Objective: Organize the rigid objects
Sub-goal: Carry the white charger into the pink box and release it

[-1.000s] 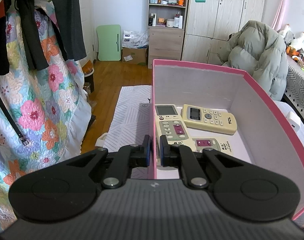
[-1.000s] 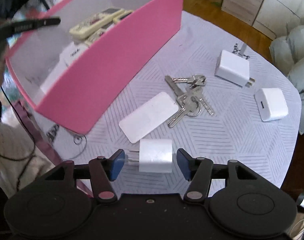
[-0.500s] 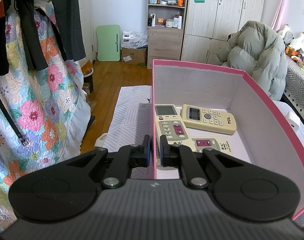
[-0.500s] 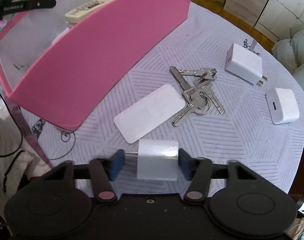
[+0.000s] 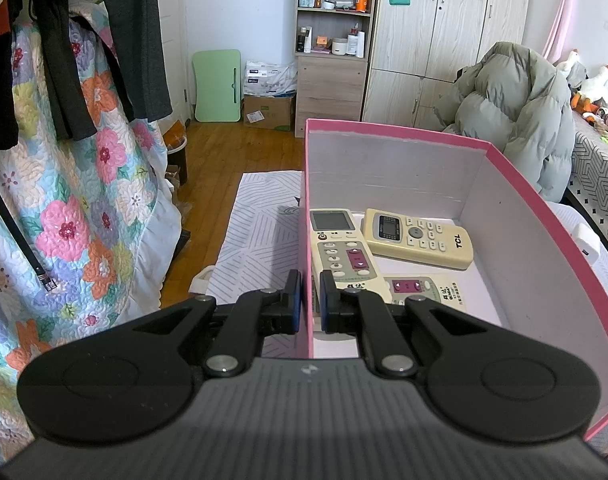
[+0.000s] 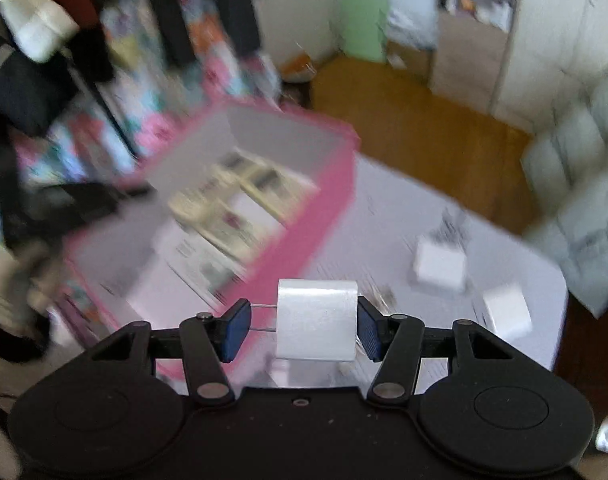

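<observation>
My left gripper (image 5: pixel 309 307) is shut on the near left wall of the pink box (image 5: pixel 516 216). Inside the box lie three cream remote controls (image 5: pixel 418 238). My right gripper (image 6: pixel 302 330) is shut on a white charger plug (image 6: pixel 316 320), prongs pointing left, and holds it in the air beside the pink box (image 6: pixel 304 236). Two more white chargers (image 6: pixel 440 266) lie on the table (image 6: pixel 384 192) at the right. The right wrist view is blurred by motion.
A floral quilt (image 5: pixel 64 208) and dark clothes hang at the left. A puffy grey-green coat (image 5: pixel 516 112) sits behind the box. Shelves and cupboards (image 5: pixel 384 40) stand at the back across a wooden floor.
My right gripper closed on the white plug, lifted it off the table and swung up toward the box. The keys and card have left its view. The left gripper has not moved.
</observation>
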`<state>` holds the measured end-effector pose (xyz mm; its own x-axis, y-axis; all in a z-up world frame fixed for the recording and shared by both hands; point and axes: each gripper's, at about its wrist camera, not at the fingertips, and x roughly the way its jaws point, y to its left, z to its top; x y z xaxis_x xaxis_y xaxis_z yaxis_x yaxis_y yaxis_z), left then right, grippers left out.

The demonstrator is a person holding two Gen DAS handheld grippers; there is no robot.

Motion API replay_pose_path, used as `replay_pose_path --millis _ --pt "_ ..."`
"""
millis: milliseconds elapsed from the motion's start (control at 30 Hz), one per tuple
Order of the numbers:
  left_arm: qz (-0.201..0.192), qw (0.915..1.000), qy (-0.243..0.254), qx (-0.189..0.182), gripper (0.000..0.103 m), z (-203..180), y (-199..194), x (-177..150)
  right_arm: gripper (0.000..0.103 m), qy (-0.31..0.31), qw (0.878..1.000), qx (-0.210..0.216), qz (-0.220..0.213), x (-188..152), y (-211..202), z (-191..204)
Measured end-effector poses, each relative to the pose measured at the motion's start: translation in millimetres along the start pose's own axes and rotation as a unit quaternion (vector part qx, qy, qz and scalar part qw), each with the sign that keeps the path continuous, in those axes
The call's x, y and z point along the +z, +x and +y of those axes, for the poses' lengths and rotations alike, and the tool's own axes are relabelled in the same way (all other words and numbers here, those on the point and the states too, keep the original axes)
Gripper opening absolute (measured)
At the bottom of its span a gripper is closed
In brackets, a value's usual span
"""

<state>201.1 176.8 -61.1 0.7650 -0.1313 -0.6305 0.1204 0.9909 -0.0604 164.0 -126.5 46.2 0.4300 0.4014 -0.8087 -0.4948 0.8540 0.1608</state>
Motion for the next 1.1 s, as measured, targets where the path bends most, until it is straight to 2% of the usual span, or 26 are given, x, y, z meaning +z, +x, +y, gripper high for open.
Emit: replay_pose_path --millis 100,233,333,433,567,867,1000,1100 --pt "0.0 1.0 -0.001 -0.001 0.008 0.3 0.1 -0.3 0.061 -0.037 0.998 0.051 0.004 13.4 7.0 29.1" --pt "-0.001 1.0 -0.001 -0.001 0.008 0.4 0.0 -0.2 0.061 -0.143 0.986 0.083 0.026 19.8 30.2 77.6" --pt "-0.003 1.0 -0.003 -0.002 0.008 0.4 0.1 0.0 0.061 -0.16 0.979 0.109 0.061 29.5 58.6 92.3" --pt "-0.003 1.0 -0.005 -0.003 0.008 0.5 0.3 -0.1 0.061 -0.137 0.978 0.118 0.106 40.2 96.7 92.6" --pt "-0.004 0.9999 -0.007 -0.006 0.008 1.3 0.6 -0.2 0.061 -0.072 0.975 0.133 0.165 45.0 144.3 79.2" --pt "-0.005 0.9999 -0.011 -0.01 0.008 2.8 0.1 -0.3 0.062 0.032 0.956 0.161 0.244 35.3 197.0 75.6" --pt "-0.005 0.9998 -0.014 -0.014 0.008 4.2 0.2 -0.6 0.063 0.045 0.955 0.165 0.244 36.7 193.9 71.7" --pt "-0.005 0.9998 -0.013 -0.014 0.008 4.4 1.0 -0.4 0.063 0.034 0.963 0.163 0.212 39.6 166.4 65.9"
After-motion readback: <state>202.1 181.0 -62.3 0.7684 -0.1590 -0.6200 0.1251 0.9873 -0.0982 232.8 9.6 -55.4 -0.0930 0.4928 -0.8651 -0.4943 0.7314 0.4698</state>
